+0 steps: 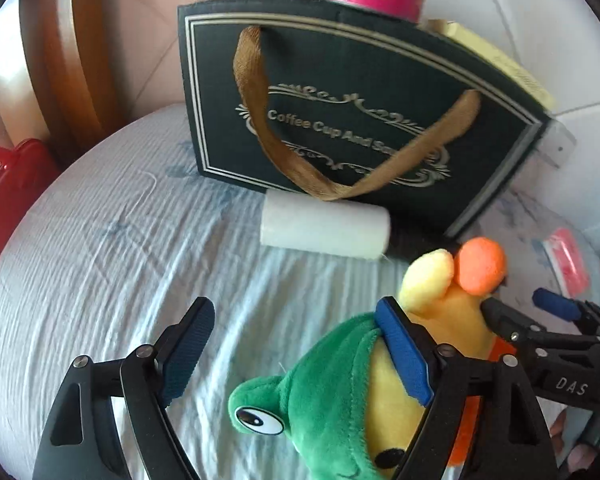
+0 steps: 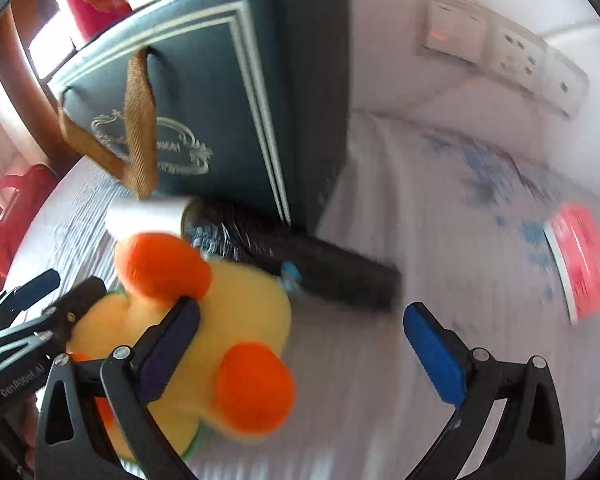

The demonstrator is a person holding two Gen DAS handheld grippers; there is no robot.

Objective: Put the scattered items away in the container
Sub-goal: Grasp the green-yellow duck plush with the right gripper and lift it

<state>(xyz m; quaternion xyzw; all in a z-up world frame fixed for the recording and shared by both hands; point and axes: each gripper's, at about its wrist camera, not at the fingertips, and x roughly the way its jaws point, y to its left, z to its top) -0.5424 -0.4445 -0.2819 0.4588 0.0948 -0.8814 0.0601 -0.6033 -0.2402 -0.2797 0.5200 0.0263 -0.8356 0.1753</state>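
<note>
With both the left gripper [image 1: 296, 344] and right gripper [image 2: 304, 328] spread wide and empty, the plush toy [image 1: 340, 392] lying on the bedsheet [image 1: 100, 240] before the dark gift box [image 1: 340, 100] is best straddled at its body before the jaws are closed.

A home bedroom: a bed [image 1: 100, 240] under a pale, crinkled sheet with faint blue print, a wooden frame [image 1: 72, 60] behind it, and a wall switch [image 2: 452, 36] beside sockets [image 2: 520, 56] just above the mattress.
</note>
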